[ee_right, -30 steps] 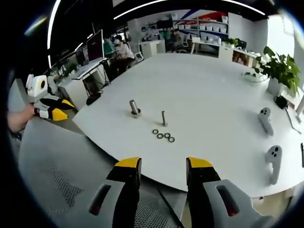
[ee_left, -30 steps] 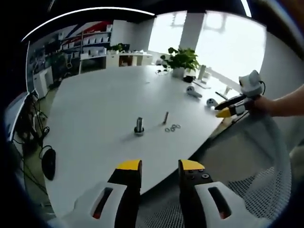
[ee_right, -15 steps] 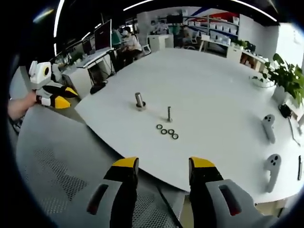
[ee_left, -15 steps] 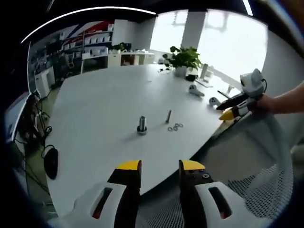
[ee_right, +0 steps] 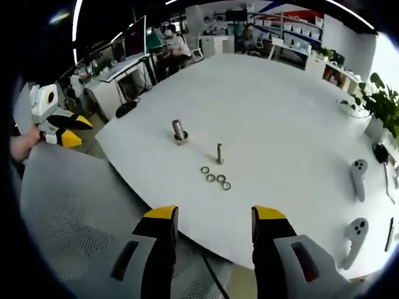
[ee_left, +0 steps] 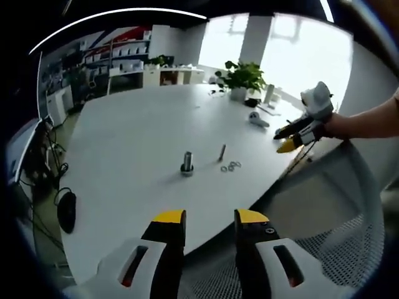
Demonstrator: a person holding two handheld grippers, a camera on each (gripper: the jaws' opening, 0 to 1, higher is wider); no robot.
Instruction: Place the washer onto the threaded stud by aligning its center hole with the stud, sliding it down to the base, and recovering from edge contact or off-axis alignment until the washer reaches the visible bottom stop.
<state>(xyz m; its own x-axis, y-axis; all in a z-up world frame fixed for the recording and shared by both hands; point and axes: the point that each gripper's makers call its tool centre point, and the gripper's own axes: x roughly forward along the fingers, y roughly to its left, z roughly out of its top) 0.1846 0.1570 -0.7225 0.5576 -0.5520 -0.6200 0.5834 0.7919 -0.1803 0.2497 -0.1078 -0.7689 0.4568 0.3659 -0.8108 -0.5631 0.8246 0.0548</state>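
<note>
washers (ee_right: 214, 177) lie in a short row near the tabletop (ee_right: 280, 112) edge, just beside the thin stud (ee_right: 219, 153). both views have been brought a bit closer. left gripper (ee_left: 210, 217) and right gripper (ee_right: 215, 213) are held released, nothing grabbed yet.

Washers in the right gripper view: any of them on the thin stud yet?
No, all four washers lie flat in a row on the table, in front of the thin stud and apart from it.
</note>
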